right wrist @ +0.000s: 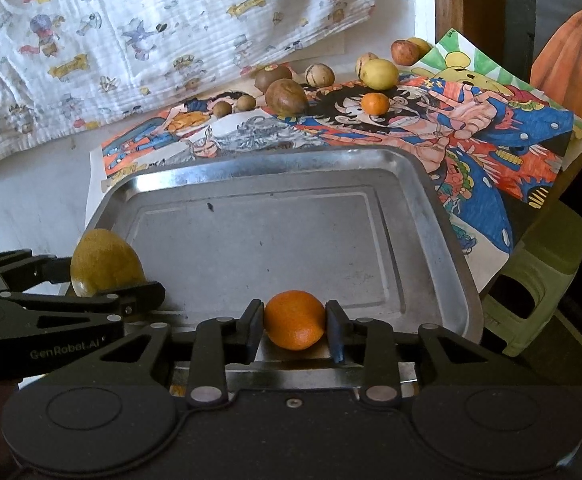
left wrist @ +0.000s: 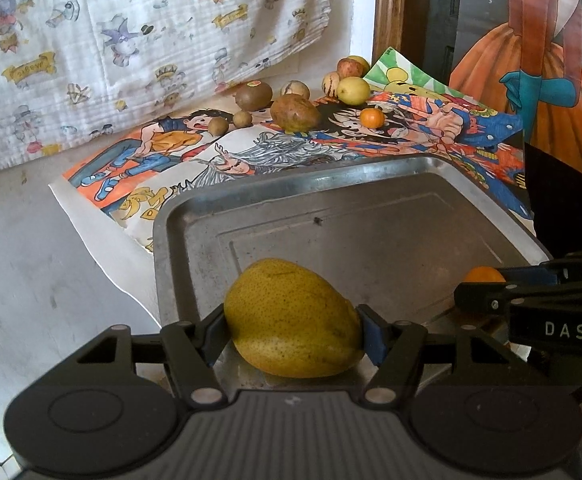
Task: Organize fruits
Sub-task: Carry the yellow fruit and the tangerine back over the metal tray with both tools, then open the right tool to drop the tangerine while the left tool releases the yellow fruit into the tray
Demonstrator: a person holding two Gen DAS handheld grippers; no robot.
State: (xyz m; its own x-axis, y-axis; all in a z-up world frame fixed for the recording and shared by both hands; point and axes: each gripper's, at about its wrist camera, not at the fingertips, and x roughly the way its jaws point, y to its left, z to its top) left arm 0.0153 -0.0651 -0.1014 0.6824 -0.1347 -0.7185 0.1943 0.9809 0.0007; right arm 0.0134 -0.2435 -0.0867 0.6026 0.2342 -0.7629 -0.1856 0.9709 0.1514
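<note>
Soft daylight, fisheye bending, dark corners

A large yellow-green mango, speckled with dark dots, is seen at the lower centre of the left wrist view, over the near left corner of a metal tray. A small orange mandarin is seen at the lower centre of the right wrist view, at the tray's near edge. Nine more fruits are scattered in the upper centre, among them a brown mango, a second mandarin and a yellow fruit.
</note>
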